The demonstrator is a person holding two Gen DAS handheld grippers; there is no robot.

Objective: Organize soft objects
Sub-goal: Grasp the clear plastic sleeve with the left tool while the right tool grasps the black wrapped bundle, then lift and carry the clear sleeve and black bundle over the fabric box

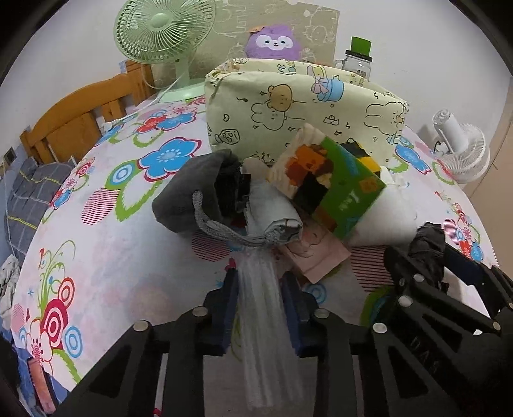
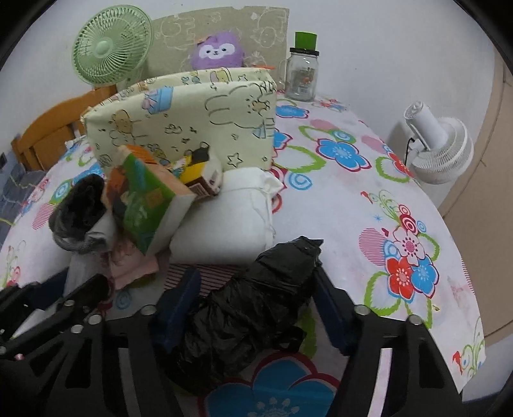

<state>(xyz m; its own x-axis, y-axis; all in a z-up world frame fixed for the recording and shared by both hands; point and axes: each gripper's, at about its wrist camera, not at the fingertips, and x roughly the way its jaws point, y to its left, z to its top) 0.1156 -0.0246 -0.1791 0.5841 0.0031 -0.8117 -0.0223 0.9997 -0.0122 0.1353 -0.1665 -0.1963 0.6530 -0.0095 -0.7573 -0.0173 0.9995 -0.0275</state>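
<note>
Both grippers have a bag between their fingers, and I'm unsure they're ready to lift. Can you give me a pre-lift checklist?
1. Left gripper pinching clear plastic bag: ok.
2. Right gripper clamped on black plastic bag: cannot tell; the pads flank it, and a gap shows on one side.
3. Clear bag free of the pile: not ok; its far end lies under the grey drawstring pouch.
4. Black bag clear of the white pillow: ok.
5. Grippers apart: ok.

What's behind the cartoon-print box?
A purple plush peeks over the box, in front of a print board. A green-capped jar stands behind its right corner. The plush's lower body is hidden.
</note>
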